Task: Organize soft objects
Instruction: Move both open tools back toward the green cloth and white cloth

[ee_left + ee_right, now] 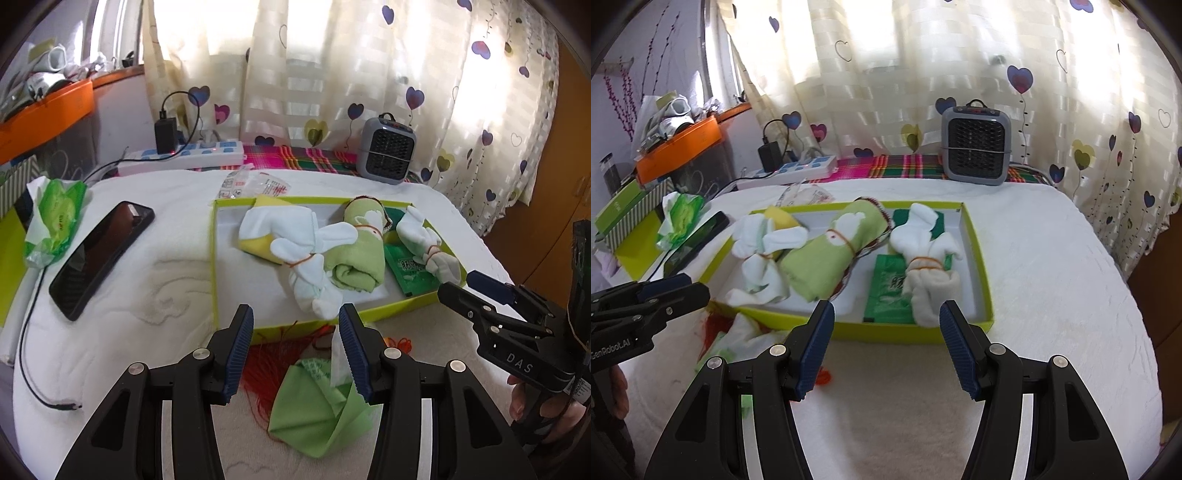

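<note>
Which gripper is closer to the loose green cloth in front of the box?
Left. The left gripper hangs right over the green cloth; the right gripper hangs beside it, over bare blanket.

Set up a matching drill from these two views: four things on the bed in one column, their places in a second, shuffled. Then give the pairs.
Things:
1. green rolled towel
2. phone
3. loose green cloth
4. small grey heater

Places:
A. at the far edge of the bed, by the curtain
B. outside the tray, flat on the white cover to its left
C. inside the yellow-green tray, between two white bundles
D. on the cover before the tray, under the left tongs

Pairs: 1-C, 2-B, 3-D, 4-A
</note>
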A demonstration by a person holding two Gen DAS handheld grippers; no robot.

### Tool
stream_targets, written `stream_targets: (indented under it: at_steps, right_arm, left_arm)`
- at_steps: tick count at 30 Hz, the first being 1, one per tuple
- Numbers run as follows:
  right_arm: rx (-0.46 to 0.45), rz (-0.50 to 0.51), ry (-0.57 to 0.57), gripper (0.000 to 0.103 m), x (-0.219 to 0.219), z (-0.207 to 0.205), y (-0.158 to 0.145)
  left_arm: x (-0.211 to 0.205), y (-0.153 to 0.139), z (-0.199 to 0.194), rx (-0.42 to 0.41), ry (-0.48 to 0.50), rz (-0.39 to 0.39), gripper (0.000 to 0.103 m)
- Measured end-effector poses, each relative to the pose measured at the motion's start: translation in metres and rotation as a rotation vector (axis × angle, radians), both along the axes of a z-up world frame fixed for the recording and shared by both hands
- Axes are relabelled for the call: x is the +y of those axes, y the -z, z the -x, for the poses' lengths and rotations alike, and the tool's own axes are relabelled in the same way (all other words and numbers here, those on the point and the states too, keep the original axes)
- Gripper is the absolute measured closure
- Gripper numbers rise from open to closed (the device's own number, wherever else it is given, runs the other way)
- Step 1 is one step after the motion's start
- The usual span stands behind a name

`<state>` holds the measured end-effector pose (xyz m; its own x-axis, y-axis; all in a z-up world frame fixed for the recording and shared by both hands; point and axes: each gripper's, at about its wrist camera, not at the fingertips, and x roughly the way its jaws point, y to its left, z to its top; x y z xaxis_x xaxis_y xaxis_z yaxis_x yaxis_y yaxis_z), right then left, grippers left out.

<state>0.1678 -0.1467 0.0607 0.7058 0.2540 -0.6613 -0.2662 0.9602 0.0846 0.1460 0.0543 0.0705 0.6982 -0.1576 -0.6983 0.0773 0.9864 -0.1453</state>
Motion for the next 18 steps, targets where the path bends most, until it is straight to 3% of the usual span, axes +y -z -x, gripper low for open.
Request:
stream_targets:
  at_steps: [5, 15, 18]
  right_arm:
    - [0.021, -0.044, -0.043, 0.043, 0.008, 0.011, 0.002]
    - [0.058, -0.063, -0.161, 0.042, 0.042, 0.034, 0.008]
    - [0.061, -0.062, -0.185, 0.036, 0.052, 0.038, 0.01]
  left_arm:
    - [0.004, 0.003, 0.012, -0.013, -0.023, -0.043, 0.056]
    - [0.036, 0.012, 0.03, 0.003, -0.086, -0.001, 0.056]
    - [0.047, 0.015, 0.033, 0.01, -0.112, 0.014, 0.056]
